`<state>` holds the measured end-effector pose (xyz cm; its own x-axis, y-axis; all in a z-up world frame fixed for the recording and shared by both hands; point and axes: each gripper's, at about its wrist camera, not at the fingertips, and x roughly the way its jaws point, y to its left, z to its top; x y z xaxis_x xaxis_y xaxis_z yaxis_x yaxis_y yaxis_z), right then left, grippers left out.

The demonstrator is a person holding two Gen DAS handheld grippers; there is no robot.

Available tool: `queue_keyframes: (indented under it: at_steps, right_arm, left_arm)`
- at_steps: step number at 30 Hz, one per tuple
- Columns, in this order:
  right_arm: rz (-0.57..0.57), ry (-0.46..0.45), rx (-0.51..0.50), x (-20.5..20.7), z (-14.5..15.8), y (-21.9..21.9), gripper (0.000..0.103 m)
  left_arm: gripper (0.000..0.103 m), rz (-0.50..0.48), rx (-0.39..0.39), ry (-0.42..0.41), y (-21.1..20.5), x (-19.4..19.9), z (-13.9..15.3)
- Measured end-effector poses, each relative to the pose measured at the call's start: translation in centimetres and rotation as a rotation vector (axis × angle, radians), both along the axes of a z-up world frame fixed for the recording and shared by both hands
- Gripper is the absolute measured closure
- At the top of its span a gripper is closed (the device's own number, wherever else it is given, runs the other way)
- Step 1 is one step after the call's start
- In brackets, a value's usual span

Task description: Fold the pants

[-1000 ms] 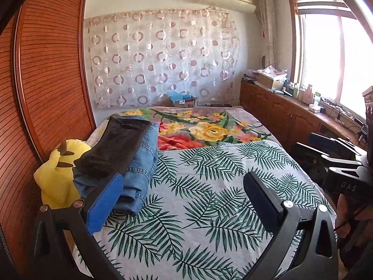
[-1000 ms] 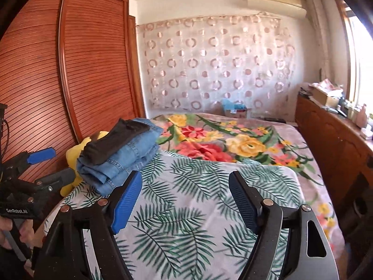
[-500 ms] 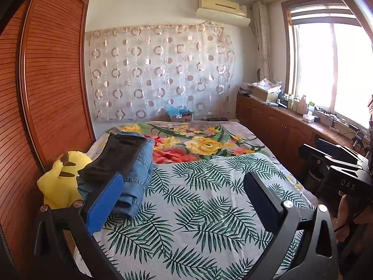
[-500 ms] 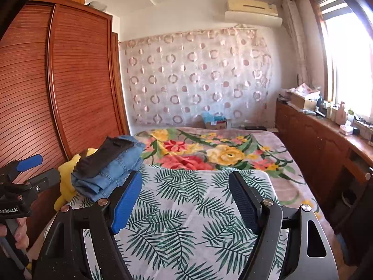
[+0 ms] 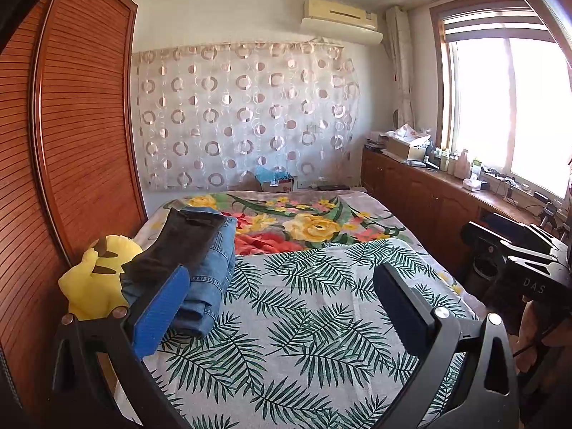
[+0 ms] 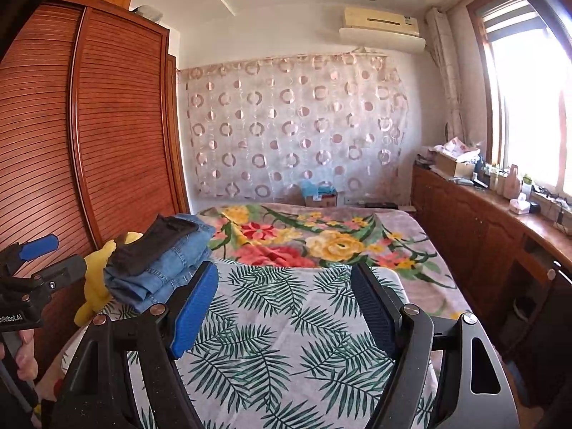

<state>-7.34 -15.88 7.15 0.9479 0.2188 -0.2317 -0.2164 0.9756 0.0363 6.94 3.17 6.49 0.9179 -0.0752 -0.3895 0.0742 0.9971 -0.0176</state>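
Pants (image 5: 200,261) sit folded in a stack at the left edge of the bed (image 5: 307,321): blue jeans (image 6: 161,268) in several layers, a dark pair (image 5: 178,246) laid flat on top. Stack rests on the palm-leaf sheet (image 6: 286,339), its far end reaching the floral blanket (image 5: 304,221), and it touches or just overlaps a yellow plush toy (image 5: 89,279) wedged against the slatted wardrobe (image 5: 71,125)

Change over the last second: both cameras have tilted up and drawn back. More ceiling and the air conditioner (image 5: 339,18) now show, and the stack sits lower and smaller in both views than a second ago. Stack itself has not shifted; layers and top pair lie as they did

Left gripper (image 5: 282,307): jaws wide, nothing between them, held above the near part of the bed, blue pad (image 5: 161,314) overlapping the stack only in line of sight. Right gripper (image 6: 284,307): jaws likewise wide and empty, over the leaf sheet, well apart from the stack. Each gripper also shows at the edge of the other's view, held clear of the bed

No unfolded garment visible on the sheet; whatever lies below the cameras' near edge is hidden

Reading: retreat with empty jaws from a tidy stack suggests the fold in hand is finished and placed. Either the task is at its end or another pair must be fetched from out of view. Only risk noted: stack sits close to the bed edge, propped partly on the soft toy, so a nudge could tip it
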Motion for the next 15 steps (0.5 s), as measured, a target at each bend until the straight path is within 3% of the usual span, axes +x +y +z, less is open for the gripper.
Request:
queue_keyframes:
  at_steps: [15]
  right_arm:
    - [-0.009, -0.006, -0.007, 0.13, 0.12, -0.57, 0.025]
  left_arm:
    - [0.0, 0.001, 0.001, 0.0, 0.14, -0.07, 0.09]
